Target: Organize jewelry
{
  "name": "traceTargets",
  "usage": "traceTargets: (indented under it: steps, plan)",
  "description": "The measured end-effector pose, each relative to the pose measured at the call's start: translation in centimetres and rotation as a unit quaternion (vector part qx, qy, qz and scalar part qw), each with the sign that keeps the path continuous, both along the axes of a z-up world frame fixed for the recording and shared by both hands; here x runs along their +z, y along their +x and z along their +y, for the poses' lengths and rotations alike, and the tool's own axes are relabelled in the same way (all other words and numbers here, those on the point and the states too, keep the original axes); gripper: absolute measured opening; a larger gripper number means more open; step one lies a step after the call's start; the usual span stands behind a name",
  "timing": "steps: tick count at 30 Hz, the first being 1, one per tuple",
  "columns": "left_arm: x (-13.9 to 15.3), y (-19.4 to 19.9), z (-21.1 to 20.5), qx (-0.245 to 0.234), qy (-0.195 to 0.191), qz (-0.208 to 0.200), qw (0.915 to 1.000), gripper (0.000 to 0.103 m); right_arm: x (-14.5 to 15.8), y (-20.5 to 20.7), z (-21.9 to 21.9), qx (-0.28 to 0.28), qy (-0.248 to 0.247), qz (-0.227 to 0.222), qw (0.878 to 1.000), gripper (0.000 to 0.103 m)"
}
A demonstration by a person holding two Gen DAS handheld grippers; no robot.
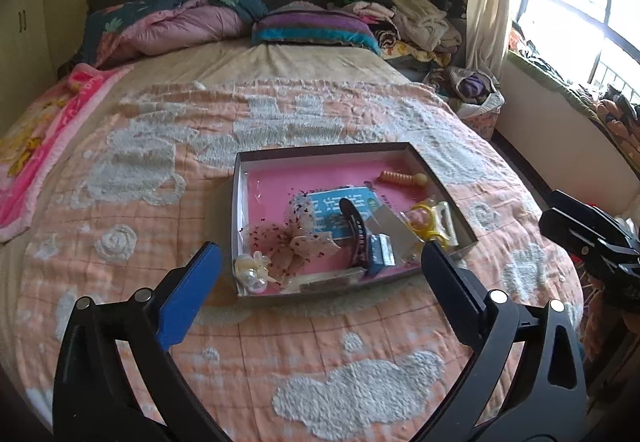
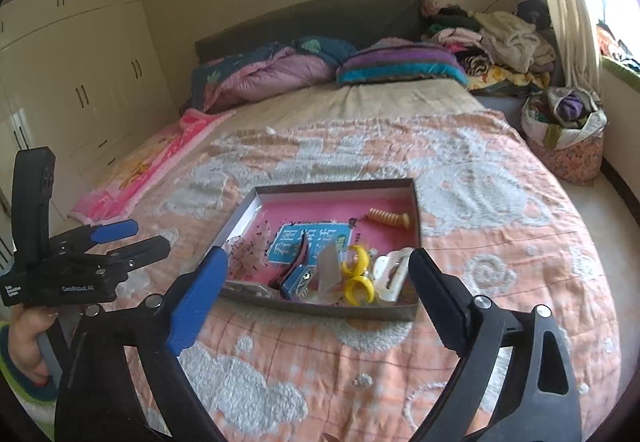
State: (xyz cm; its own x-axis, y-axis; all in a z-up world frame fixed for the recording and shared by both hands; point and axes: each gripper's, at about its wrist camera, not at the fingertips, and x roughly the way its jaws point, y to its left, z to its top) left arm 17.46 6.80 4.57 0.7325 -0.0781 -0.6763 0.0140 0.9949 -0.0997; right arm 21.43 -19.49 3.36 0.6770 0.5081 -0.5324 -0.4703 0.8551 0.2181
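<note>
A shallow grey box [image 1: 240,202] with a pink floor lies on the bed; it also shows in the right wrist view [image 2: 416,210]. It holds a black hair claw [image 1: 354,226], a sequinned bow [image 1: 296,242], pearl clips [image 1: 250,270], yellow rings [image 2: 358,274], an orange spiral piece [image 1: 400,178] and a small blue box [image 1: 380,250]. My left gripper [image 1: 320,258] is open and empty, just short of the box's near edge. My right gripper [image 2: 318,262] is open and empty, also in front of the box.
The box sits on an orange and white quilt [image 1: 200,170]. Pillows and folded blankets [image 1: 312,22] lie at the headboard. A fabric basket [image 2: 564,130] stands on the floor at the right. Wardrobes [image 2: 80,82] line the left wall.
</note>
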Motion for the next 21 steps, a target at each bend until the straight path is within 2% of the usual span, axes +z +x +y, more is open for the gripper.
traceTargets:
  steps: [12,17,18,21]
  plan:
    - [1.0,-4.9,-1.8,0.006,-0.004,-0.013,0.9999,0.094,1.1,-5.0,-3.4,-0.01,0.015,-0.023,1.0,0.093]
    - [-0.4,-7.1,-2.2,0.013,-0.001,-0.011,0.9999,0.094,0.3,-6.8,-3.9,-0.008,0.024,-0.021,0.999,0.094]
    - [-1.0,-7.5,-2.2,0.016,-0.001,-0.01,0.9998,0.094,-0.1,-7.2,-3.8,-0.016,0.017,-0.023,0.999,0.099]
    - [-2.4,-8.7,-2.3,0.019,-0.002,-0.007,0.9998,0.094,-1.3,-8.2,-3.8,-0.027,0.001,-0.029,0.999,0.099]
